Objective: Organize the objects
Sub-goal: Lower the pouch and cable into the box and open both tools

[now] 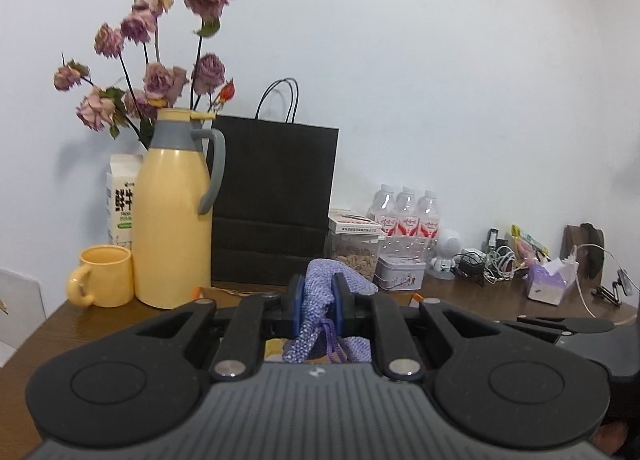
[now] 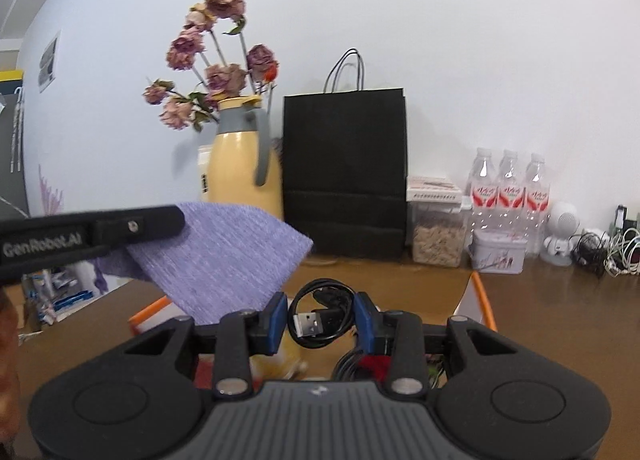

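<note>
My left gripper [image 1: 318,300] is shut on a purple knitted pouch [image 1: 324,280], held above the wooden table [image 1: 100,324]. The pouch's drawstring hangs below the jaws. In the right wrist view the same pouch [image 2: 224,256] hangs from the left gripper's finger [image 2: 100,232] at the left. My right gripper [image 2: 321,320] is shut on a coiled black USB cable [image 2: 322,312], its plug pointing toward me. Below it lies a white box with an orange rim [image 2: 482,292] holding more cables and mixed items.
Along the wall stand a yellow thermos jug [image 1: 172,220], a yellow mug [image 1: 104,276], a milk carton [image 1: 122,200], dried roses [image 1: 160,72], a black paper bag [image 1: 272,204], a snack jar [image 1: 356,252], a tin [image 1: 400,272], three water bottles [image 1: 404,216], a tangle of chargers [image 1: 492,260] and a tissue pack [image 1: 548,280].
</note>
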`<state>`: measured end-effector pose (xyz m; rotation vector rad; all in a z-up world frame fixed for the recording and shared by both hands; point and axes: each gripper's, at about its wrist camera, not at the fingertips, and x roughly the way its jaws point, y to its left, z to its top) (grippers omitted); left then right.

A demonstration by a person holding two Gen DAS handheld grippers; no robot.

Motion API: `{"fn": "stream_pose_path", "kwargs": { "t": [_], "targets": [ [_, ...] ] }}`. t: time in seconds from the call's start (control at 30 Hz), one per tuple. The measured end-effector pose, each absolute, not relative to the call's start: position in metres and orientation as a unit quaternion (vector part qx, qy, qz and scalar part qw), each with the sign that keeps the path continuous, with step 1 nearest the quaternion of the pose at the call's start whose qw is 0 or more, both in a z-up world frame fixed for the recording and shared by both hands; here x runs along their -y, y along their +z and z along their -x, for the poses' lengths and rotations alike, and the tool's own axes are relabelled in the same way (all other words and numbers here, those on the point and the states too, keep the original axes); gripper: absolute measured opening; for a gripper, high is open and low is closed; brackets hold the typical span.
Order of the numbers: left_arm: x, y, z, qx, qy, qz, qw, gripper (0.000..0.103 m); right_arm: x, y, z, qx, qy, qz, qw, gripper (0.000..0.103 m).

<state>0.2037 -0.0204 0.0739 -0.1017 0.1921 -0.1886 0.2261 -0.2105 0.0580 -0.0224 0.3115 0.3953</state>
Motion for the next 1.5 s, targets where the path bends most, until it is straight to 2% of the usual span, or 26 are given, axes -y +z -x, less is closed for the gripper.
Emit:
{"fn": "stream_pose_path", "kwargs": {
  "t": [0.33, 0.63, 0.73, 0.77, 0.83, 0.9, 0.93, 0.97, 1.1, 1.5],
  "targets": [
    [0.034, 0.047, -0.268, -0.142, -0.072, 0.061, 0.985, 0.015, 0.212, 0.031, -0.272, -0.165, 0.164, 0.003, 0.973, 0.035],
    [0.044, 0.034, -0.280, -0.152, -0.064, 0.031, 0.986, 0.018, 0.214, 0.025, -0.279, -0.177, 0.161, 0.003, 0.971, 0.036],
    [0.044, 0.034, -0.278, -0.145, -0.060, 0.031, 0.987, 0.025, 0.211, 0.023, -0.279, -0.180, 0.151, 0.015, 0.972, 0.037],
    [0.043, 0.033, -0.277, -0.143, -0.058, 0.030, 0.988, 0.031, 0.211, 0.022, -0.278, -0.181, 0.150, 0.016, 0.972, 0.037],
    [0.042, 0.033, -0.274, -0.138, -0.051, 0.026, 0.989, 0.048, 0.212, 0.022, -0.278, -0.182, 0.148, 0.015, 0.972, 0.049],
    [0.042, 0.033, -0.272, -0.135, -0.042, 0.021, 0.990, 0.085, 0.213, 0.022, -0.276, -0.176, 0.141, 0.014, 0.974, 0.080],
    [0.041, 0.034, -0.270, -0.128, -0.039, 0.021, 0.991, 0.092, 0.214, 0.023, -0.274, -0.172, 0.136, 0.014, 0.976, 0.087],
    [0.040, 0.035, -0.267, -0.119, -0.034, 0.021, 0.992, 0.103, 0.215, 0.024, -0.272, -0.167, 0.131, 0.014, 0.977, 0.094],
    [0.040, 0.038, -0.261, -0.109, -0.025, 0.019, 0.994, 0.103, 0.217, 0.026, -0.269, -0.160, 0.122, 0.015, 0.979, 0.103],
    [0.035, 0.044, -0.243, -0.094, -0.030, 0.020, 0.995, 0.103, 0.217, 0.029, -0.258, -0.150, 0.119, 0.023, 0.981, 0.103]
  ]
}}
